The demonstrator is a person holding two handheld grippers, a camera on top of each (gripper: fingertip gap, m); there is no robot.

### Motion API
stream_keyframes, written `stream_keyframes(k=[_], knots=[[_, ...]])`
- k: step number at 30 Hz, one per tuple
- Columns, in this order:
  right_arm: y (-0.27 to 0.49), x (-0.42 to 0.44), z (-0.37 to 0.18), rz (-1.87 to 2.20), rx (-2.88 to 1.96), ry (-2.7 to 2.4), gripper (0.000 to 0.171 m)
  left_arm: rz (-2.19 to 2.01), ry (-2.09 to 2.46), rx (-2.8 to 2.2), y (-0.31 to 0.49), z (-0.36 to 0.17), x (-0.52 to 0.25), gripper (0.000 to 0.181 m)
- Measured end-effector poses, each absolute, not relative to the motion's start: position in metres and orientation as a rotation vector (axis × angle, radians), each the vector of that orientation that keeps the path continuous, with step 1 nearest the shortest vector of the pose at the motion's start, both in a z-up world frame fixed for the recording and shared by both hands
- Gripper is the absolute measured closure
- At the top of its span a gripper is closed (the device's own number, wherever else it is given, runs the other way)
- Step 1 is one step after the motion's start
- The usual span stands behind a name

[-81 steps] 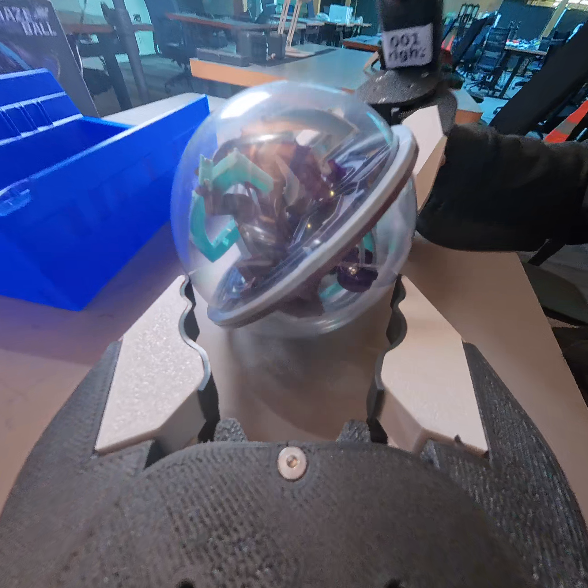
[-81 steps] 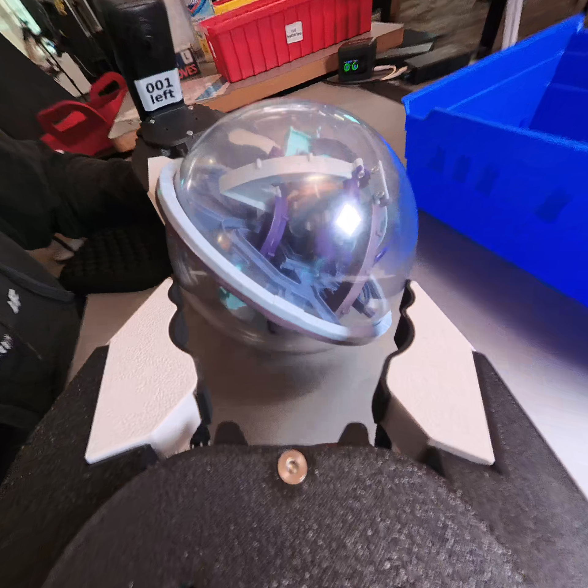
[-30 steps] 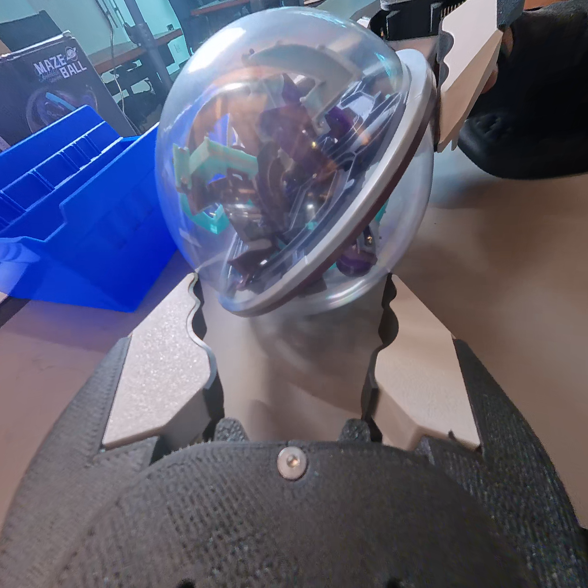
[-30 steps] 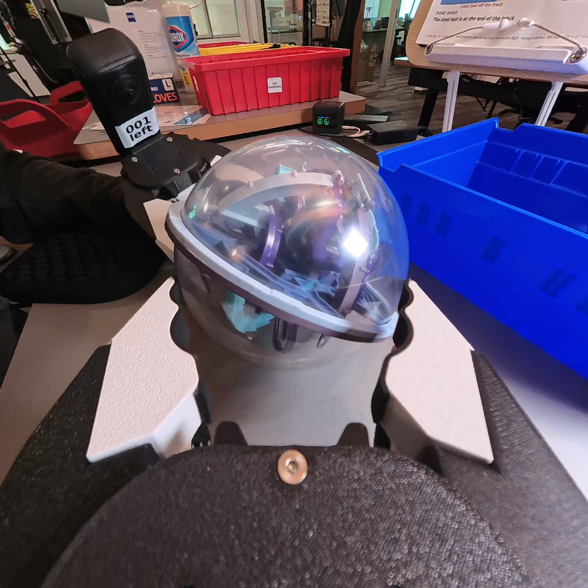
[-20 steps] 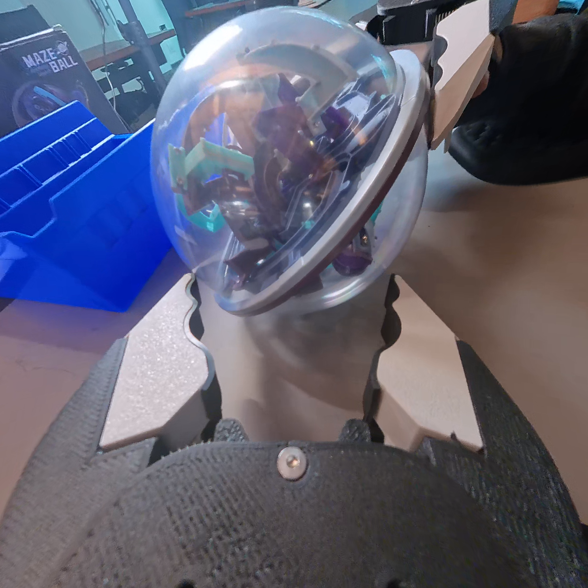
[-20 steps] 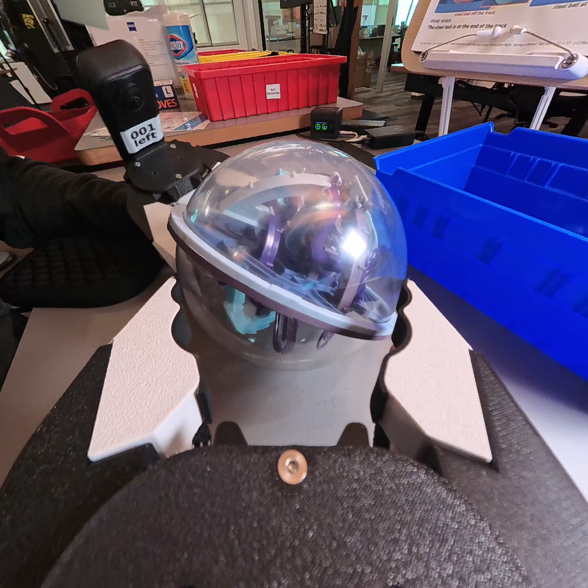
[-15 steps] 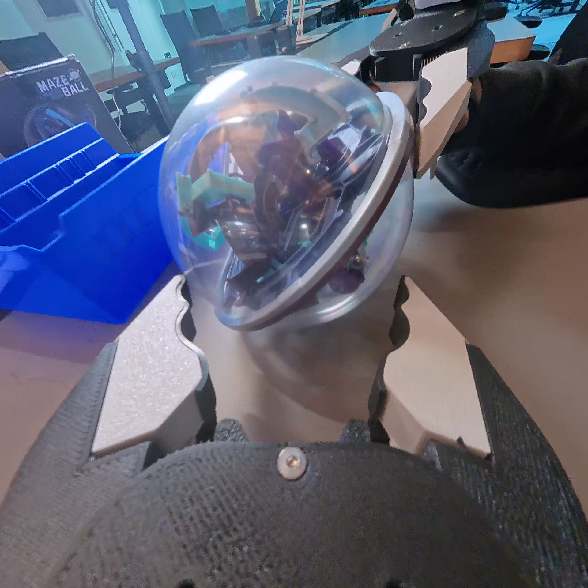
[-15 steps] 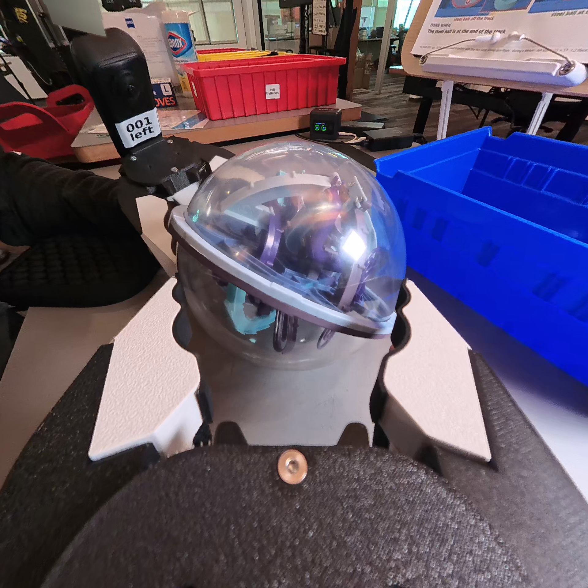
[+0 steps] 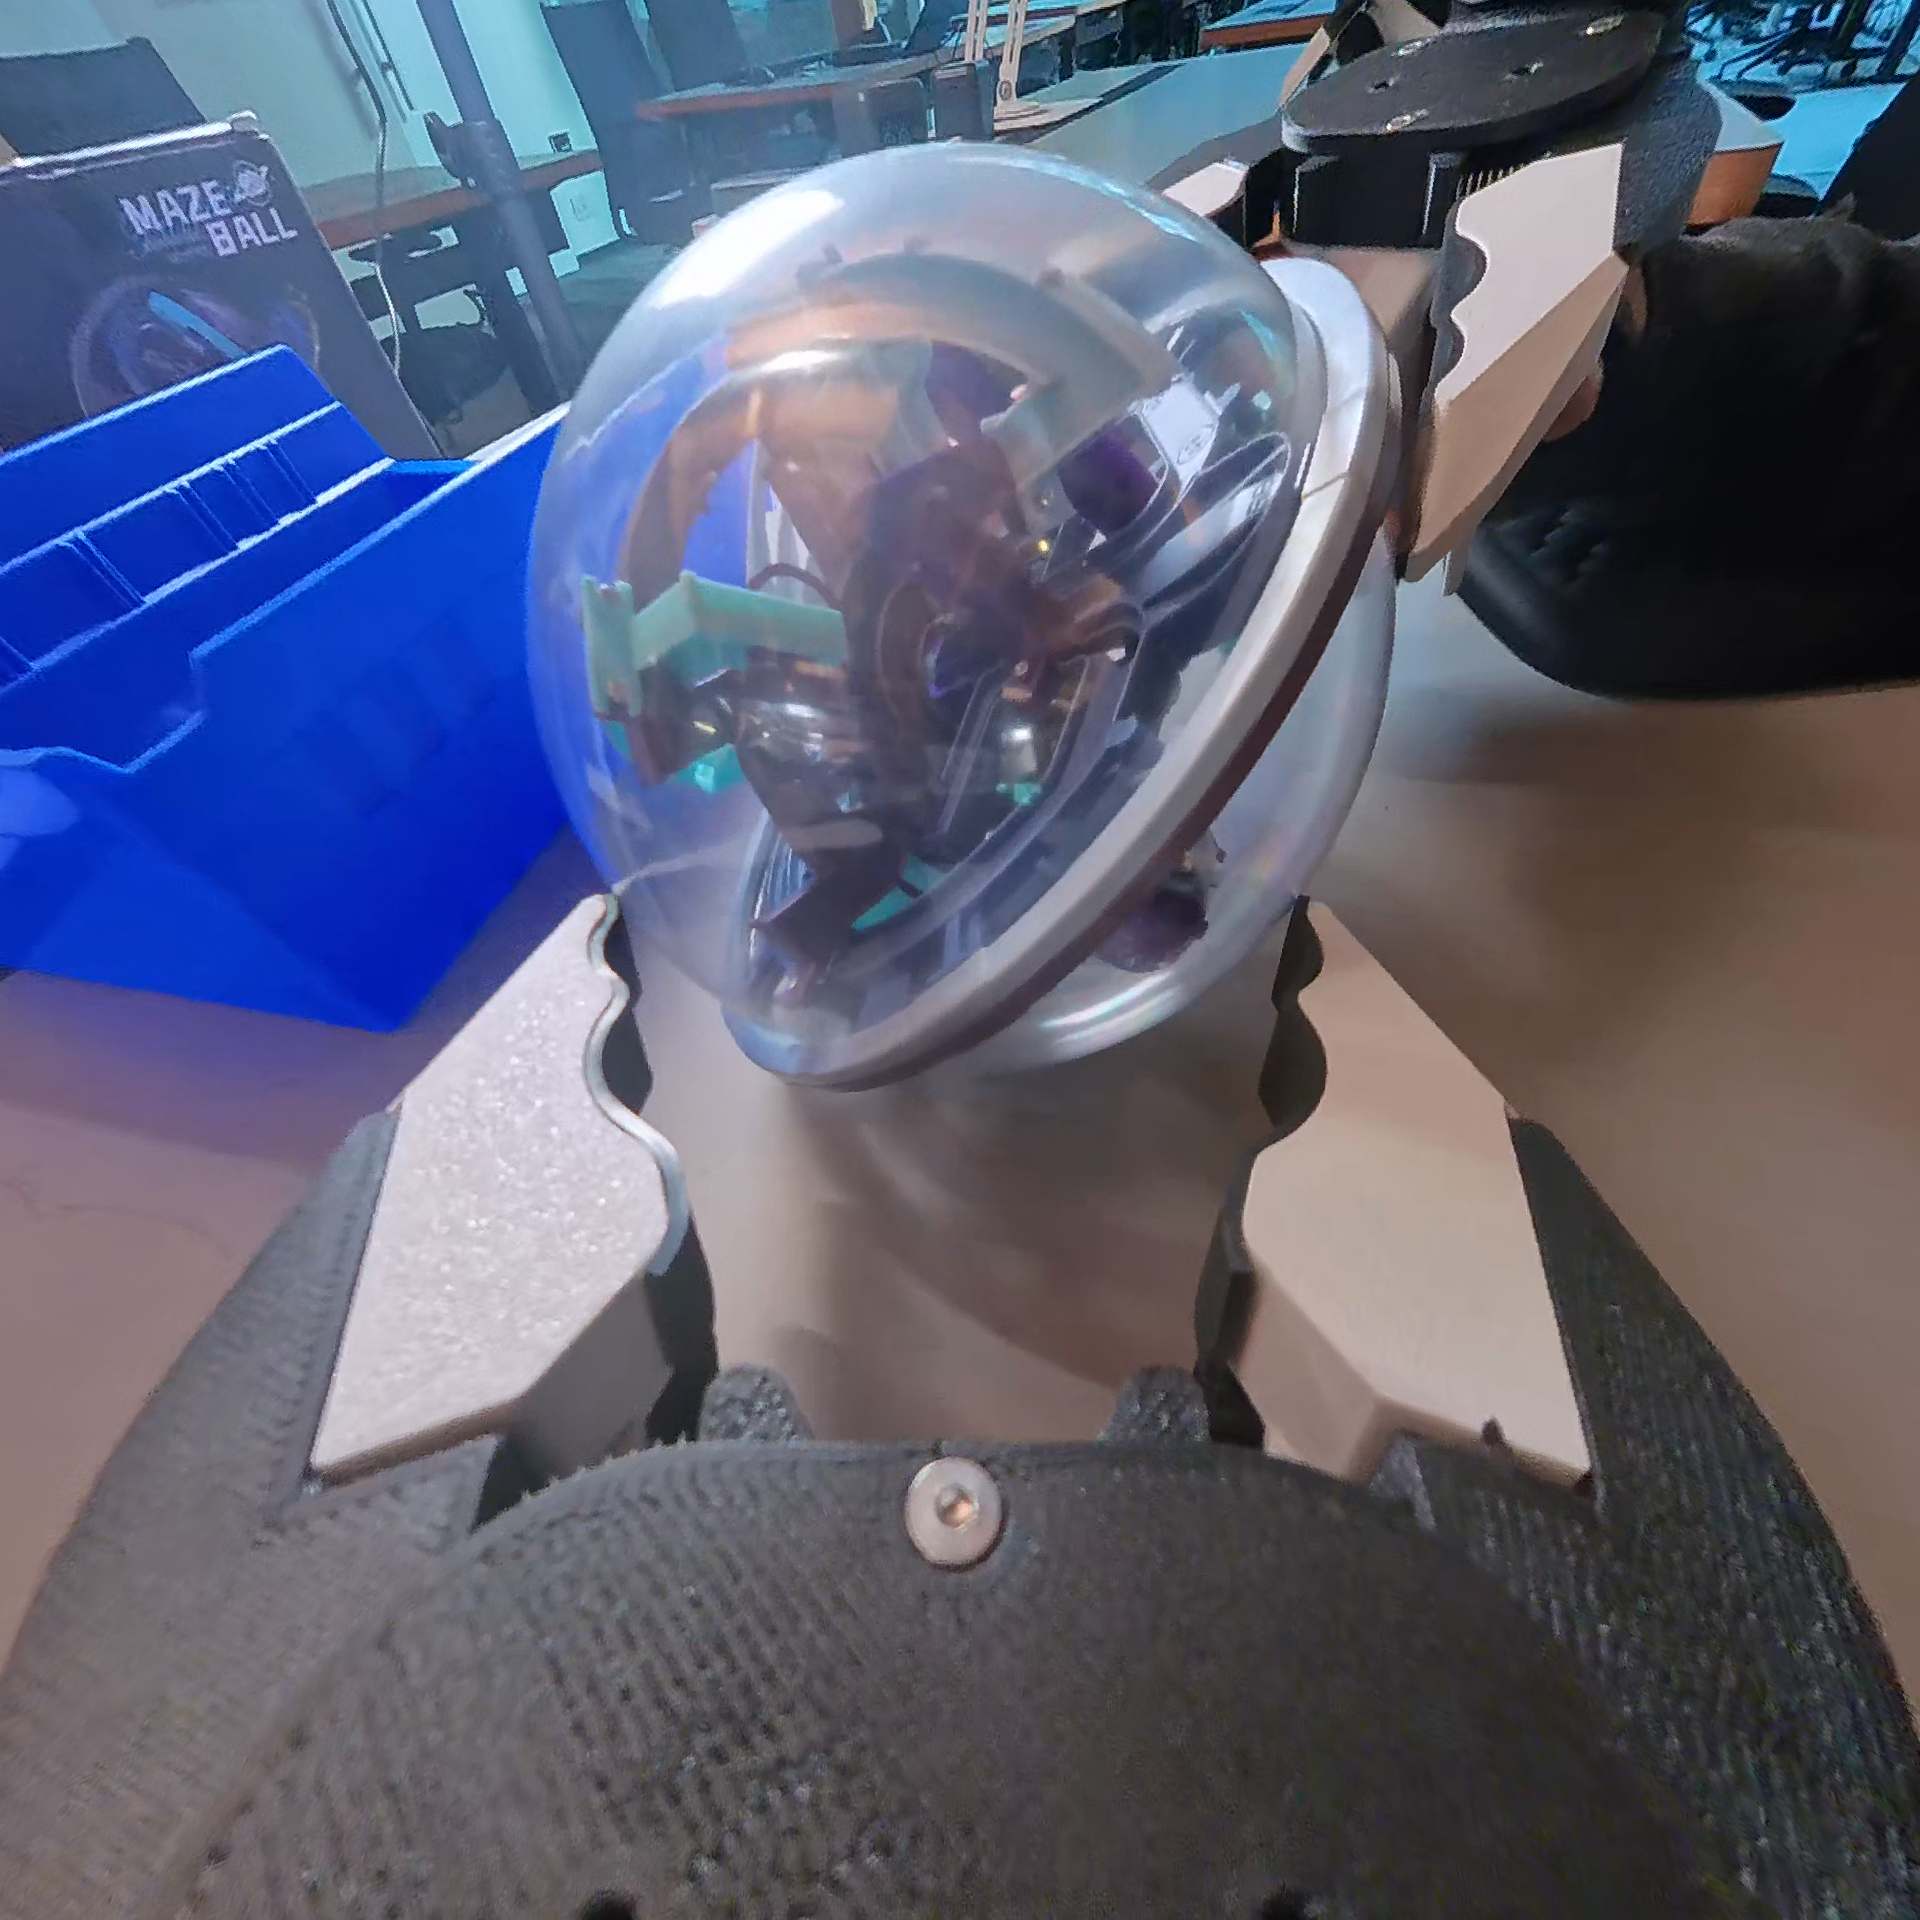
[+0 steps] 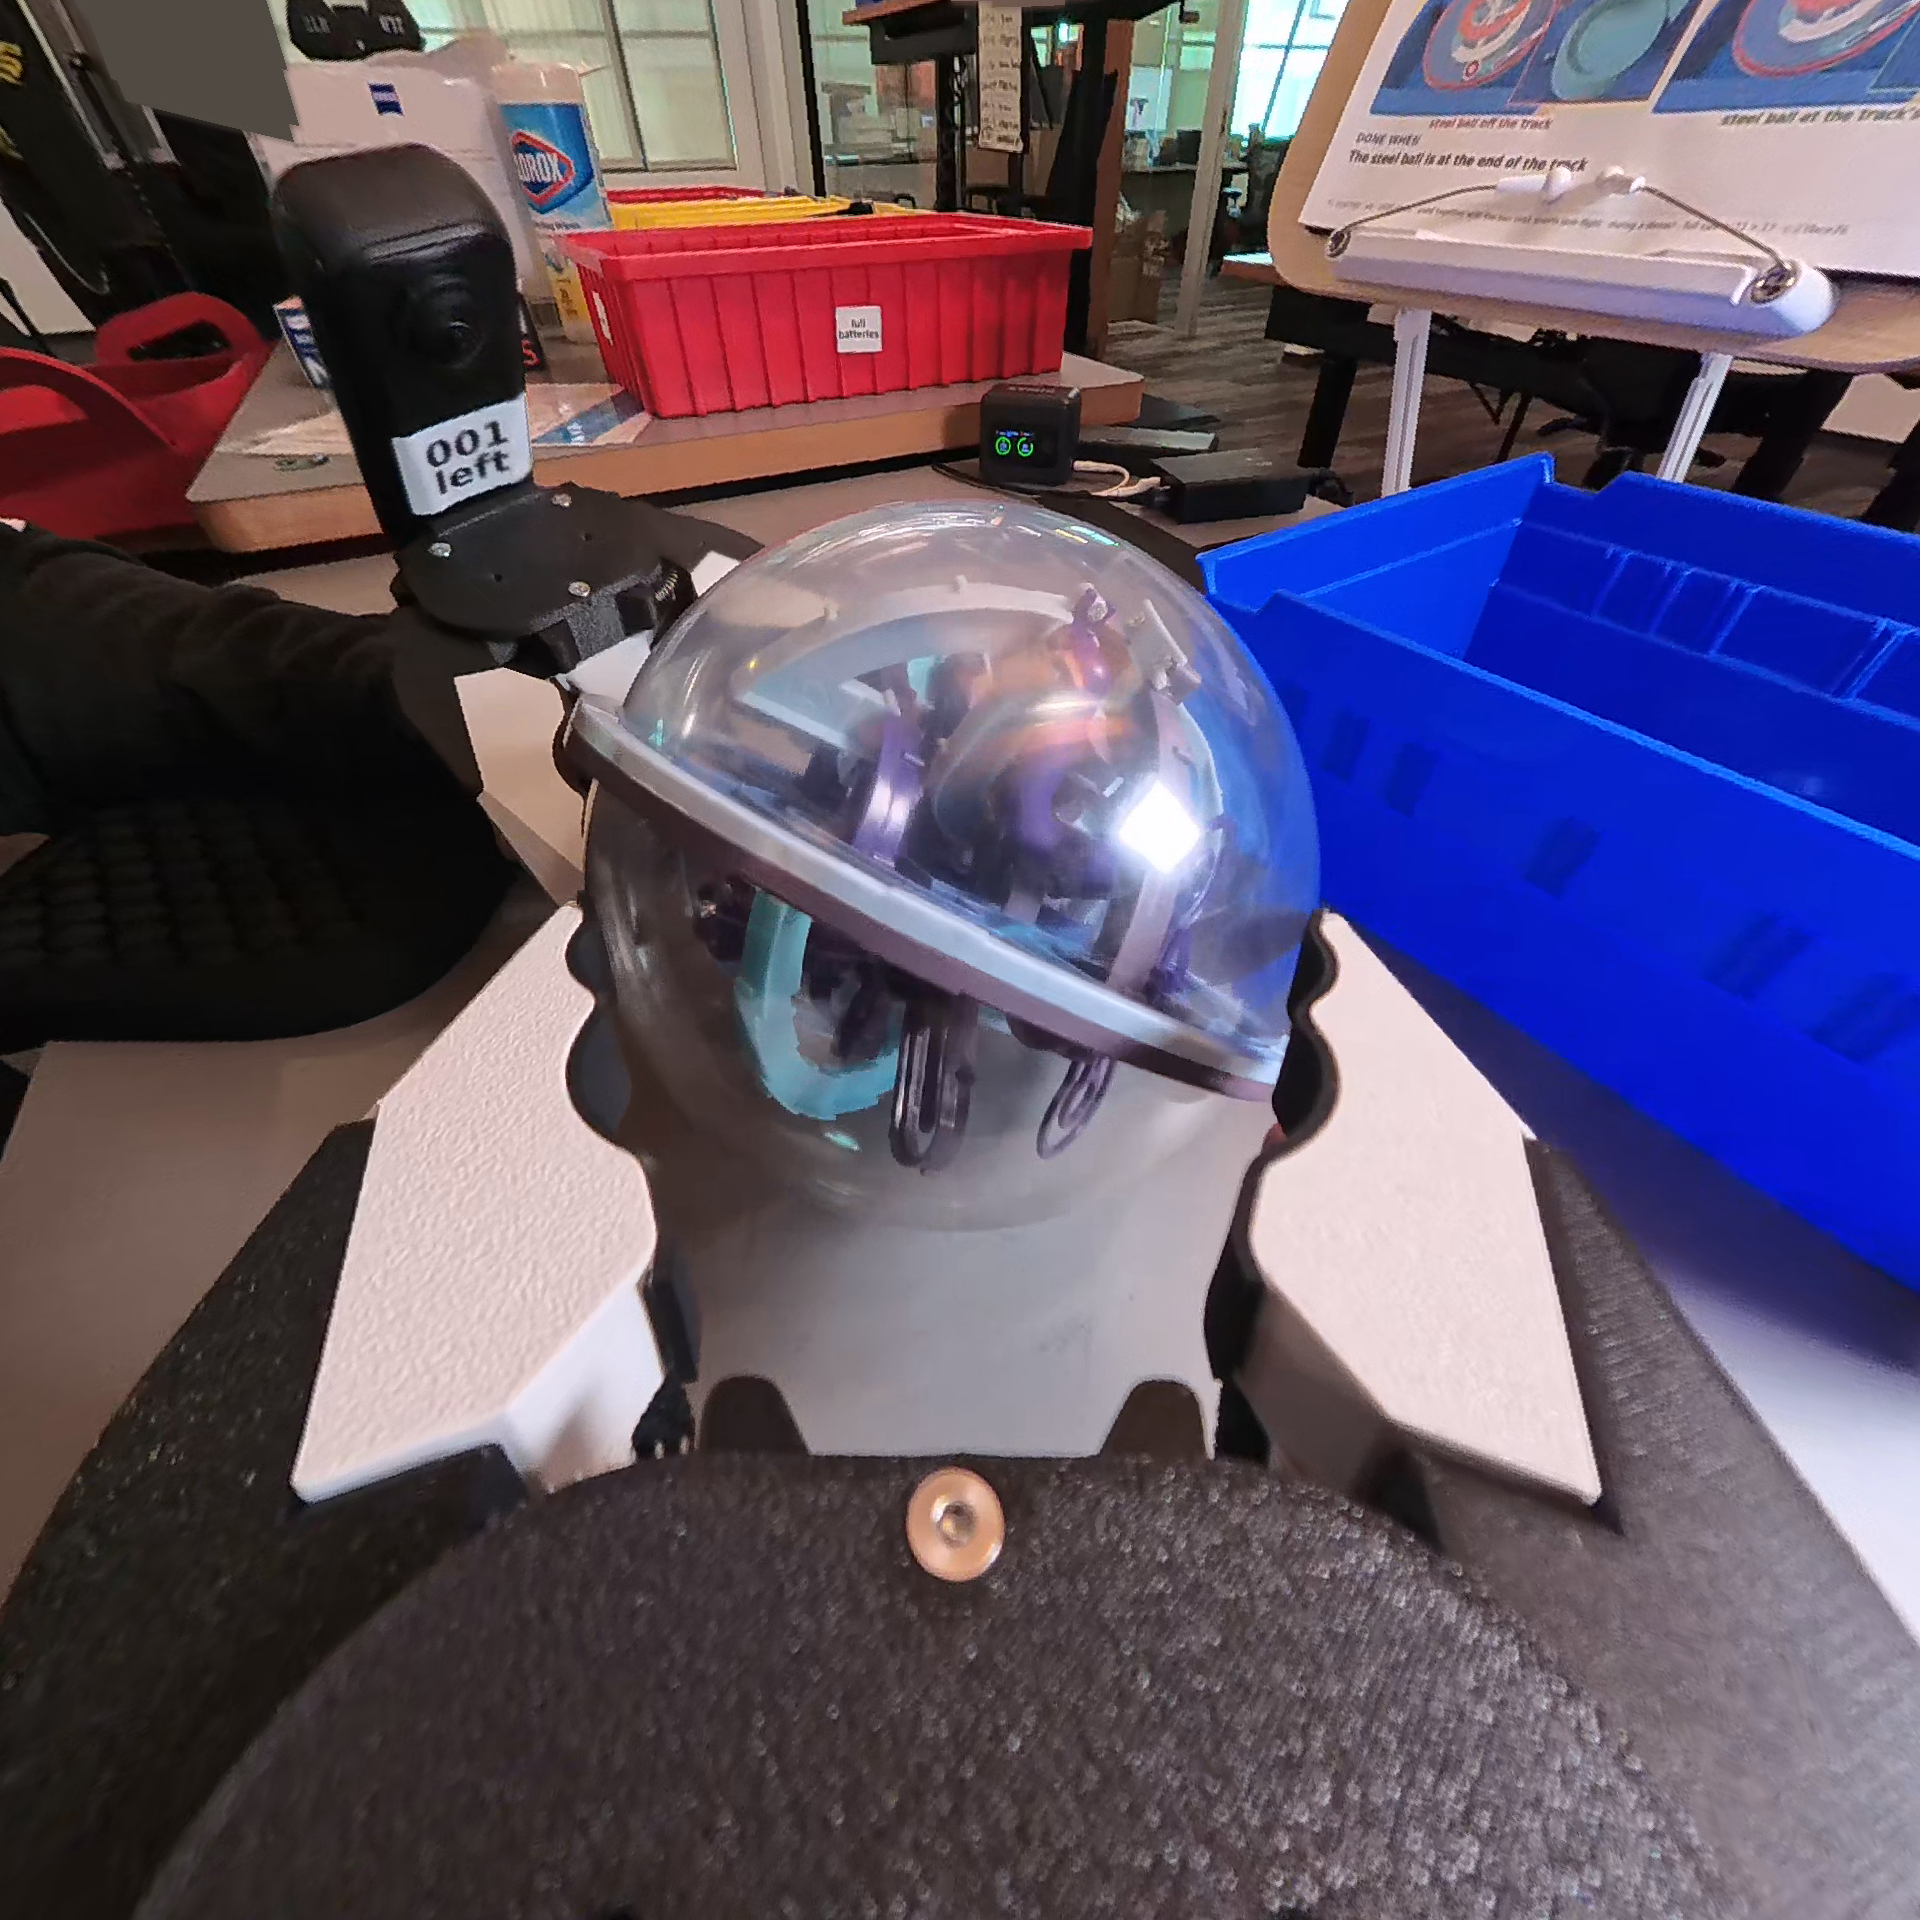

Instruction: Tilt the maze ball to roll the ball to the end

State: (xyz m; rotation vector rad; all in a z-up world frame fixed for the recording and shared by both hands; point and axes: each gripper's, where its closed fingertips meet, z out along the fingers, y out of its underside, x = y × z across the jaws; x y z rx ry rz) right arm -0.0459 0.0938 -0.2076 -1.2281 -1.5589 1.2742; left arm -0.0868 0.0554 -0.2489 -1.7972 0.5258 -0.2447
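Note:
The maze ball (image 9: 935, 623) is a clear sphere with a grey rim band and purple, teal and grey tracks inside. It hangs a little above the tan table (image 9: 1558, 935), with its band tilted steeply. My left gripper (image 9: 951, 920) holds its near lower side between both fingertips. My right gripper (image 10: 945, 935) does the same from the opposite side of the maze ball (image 10: 935, 831). The right gripper's fingers (image 9: 1496, 353) show behind the ball at the upper right. I cannot pick out the small steel ball among the tracks.
A blue divided bin (image 9: 260, 675) stands beside the ball, to the right in the right wrist view (image 10: 1610, 779). The ball's dark box (image 9: 177, 270) stands behind it. A red bin (image 10: 821, 312) and an instruction board (image 10: 1610, 156) are farther back. Dark sleeves (image 10: 208, 779) hold the grippers.
Both grippers have turned the ball: its band now slopes more steeply and more of the lower half faces the right wrist view. Both grips stay the same.

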Motion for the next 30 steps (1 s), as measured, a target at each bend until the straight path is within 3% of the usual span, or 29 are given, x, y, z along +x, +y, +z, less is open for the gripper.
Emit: stream_keyframes(k=[8,10,13,19,22,28,30], knots=[[0.09,-0.043,-0.188,1.282,-1.125,-1.503,0.058,-0.272,0.568,-1.929,0.052,-0.27,-0.086,0.067],[0.09,-0.041,-0.185,1.28,-1.117,-1.508,0.053,-0.269,0.598,-1.966,0.05,-0.275,-0.086,0.072],[0.091,-0.037,-0.205,1.214,-1.166,-1.63,0.041,-0.31,0.582,-1.977,0.047,-0.269,-0.091,0.054],[0.083,-0.045,-0.223,1.109,-1.171,-1.711,0.039,-0.167,0.637,-1.8,0.049,-0.233,-0.081,0.039],[0.083,-0.051,-0.219,1.131,-1.202,-1.668,0.039,-0.036,0.641,-1.823,0.057,-0.242,-0.088,0.037],[0.09,-0.052,-0.194,1.235,-1.224,-1.512,0.045,-0.341,0.472,-1.906,0.06,-0.251,-0.085,0.042],[0.089,-0.046,-0.195,1.236,-1.194,-1.558,0.038,-0.39,0.43,-1.901,0.062,-0.249,-0.087,0.045]])
